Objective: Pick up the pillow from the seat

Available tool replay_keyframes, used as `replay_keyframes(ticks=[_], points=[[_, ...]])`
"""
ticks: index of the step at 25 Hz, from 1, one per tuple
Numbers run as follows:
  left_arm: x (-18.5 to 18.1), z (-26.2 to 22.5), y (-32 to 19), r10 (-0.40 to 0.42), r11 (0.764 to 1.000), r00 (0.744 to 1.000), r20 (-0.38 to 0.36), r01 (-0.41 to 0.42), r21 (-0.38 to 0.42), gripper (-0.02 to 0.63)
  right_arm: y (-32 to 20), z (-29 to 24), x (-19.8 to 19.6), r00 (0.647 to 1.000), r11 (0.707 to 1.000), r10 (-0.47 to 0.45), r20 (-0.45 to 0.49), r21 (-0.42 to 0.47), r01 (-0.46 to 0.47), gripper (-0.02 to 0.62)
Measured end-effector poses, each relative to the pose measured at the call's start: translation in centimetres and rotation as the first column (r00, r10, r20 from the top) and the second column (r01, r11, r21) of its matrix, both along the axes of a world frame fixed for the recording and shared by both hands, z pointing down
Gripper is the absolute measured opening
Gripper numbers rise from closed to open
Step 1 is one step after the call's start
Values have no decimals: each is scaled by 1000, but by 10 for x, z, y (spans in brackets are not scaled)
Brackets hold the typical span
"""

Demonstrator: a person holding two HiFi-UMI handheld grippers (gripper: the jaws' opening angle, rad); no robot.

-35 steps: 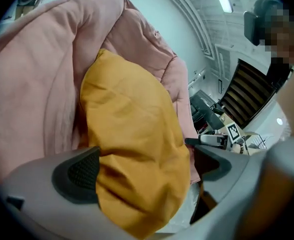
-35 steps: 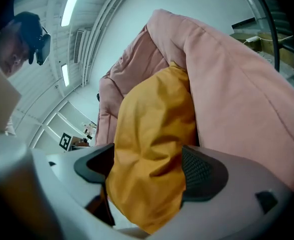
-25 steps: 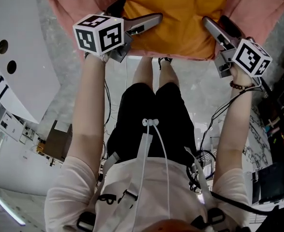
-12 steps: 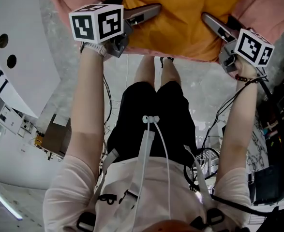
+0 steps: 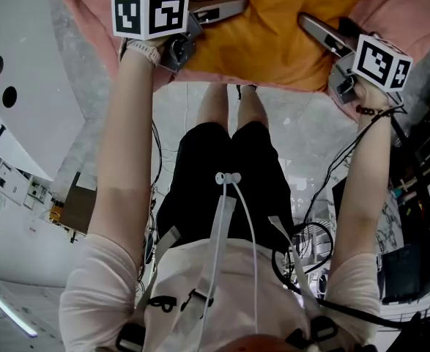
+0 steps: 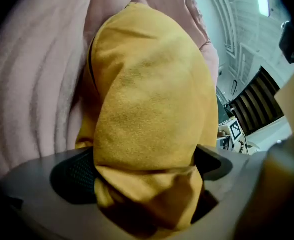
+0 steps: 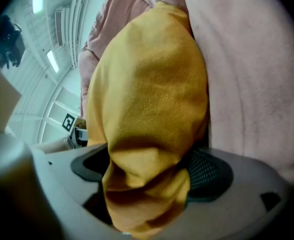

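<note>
Pillow [image 5: 273,28], gripped by left gripper [image 6: 141,169], right gripper [image 7: 149,168]

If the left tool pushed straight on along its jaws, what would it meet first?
The yellow pillow, clamped between its jaws; the left tool would press deeper into it, probably toward the pink seat beyond.

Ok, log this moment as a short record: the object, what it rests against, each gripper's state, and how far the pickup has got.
object: orange pillow
support: pink seat, showing on both sides of the pillow
left gripper: shut on one edge of the pillow, fabric bunched between the jaws
right gripper: shut on the opposite edge, fabric bunched likewise
pickup: gripped on both sides; cannot tell whether it has cleared the seat
</note>
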State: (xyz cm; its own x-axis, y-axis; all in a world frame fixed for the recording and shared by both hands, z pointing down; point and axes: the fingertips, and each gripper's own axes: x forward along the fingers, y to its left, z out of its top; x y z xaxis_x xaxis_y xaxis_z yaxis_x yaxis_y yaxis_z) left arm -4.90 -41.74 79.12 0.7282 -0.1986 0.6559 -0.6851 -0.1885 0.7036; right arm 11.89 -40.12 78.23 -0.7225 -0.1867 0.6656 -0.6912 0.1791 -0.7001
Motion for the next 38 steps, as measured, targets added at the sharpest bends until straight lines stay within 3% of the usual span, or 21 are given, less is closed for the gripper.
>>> replay_keyframes(ticks=[11,16,18,24,32,38], points=[[8,19,-8,15,999,1000,14,-15,-29,589,-6,14,0,1000,1000,-18,-8,-5,18,451],[8,16,-7,3,1000,999,44,-3,-7,588,-6,11,2,1000,1000,-15,-20,16,15,448],[7,17,-9,-2,1000,998,57,2,2,581,-7,10,2,1000,1000,-15,-20,26,16,414],[7,18,-8,-18,998,995,101,12,61,458,-7,9,4,999,996,-25,-48,89,29,235],[15,-4,1,-30,998,994,104,24,56,334,0,-8,8,999,990,28,-37,140,-22,172],[15,-22,3,-40,996,994,98,31,88,285,2,-22,5,998,985,38,-49,171,-29,153]])
